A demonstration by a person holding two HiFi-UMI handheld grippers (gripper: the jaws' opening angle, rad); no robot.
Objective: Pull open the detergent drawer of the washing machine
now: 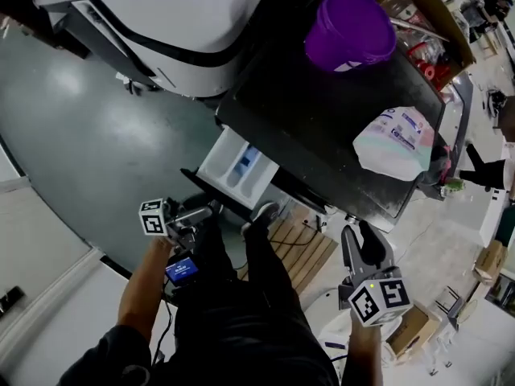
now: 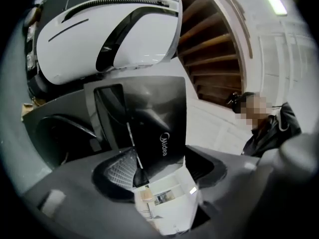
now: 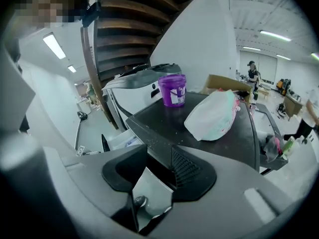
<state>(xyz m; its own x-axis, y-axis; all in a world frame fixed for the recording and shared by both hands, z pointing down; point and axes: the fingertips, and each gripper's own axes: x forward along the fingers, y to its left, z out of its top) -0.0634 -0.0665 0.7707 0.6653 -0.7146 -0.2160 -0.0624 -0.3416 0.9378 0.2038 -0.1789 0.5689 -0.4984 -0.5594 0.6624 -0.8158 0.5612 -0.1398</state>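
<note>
The detergent drawer (image 1: 236, 166) stands pulled well out of the near left corner of the washing machine (image 1: 322, 127). Its white tray is exposed, with a blue compartment (image 1: 245, 163) inside and a thin dark front panel at the near end. In the left gripper view the same white tray (image 2: 167, 205) fills the low middle of the picture, with the machine's dark "Midea" panel (image 2: 154, 128) behind it.

The left gripper (image 1: 205, 211) is held just near of the drawer's front and points at it. Its jaws stand apart (image 2: 159, 163), the tray showing through the gap between them. The head view puts the tips just short of the dark front panel.

The right gripper (image 1: 360, 236) hangs to the near right, well apart from the drawer, off the machine's near right corner. Its jaws are also apart (image 3: 159, 168) with nothing between them; only a shoe (image 3: 139, 200) and floor show through the gap.

On the machine's dark top a purple bucket (image 1: 348, 29) stands at the far side, and a white detergent bag (image 1: 394, 141) lies toward the right edge. A large white machine (image 1: 177, 22) sits to the far left. A wooden pallet (image 1: 306, 252) lies on the floor just near of the washer, between the person's dark trouser legs and the right gripper.
</note>
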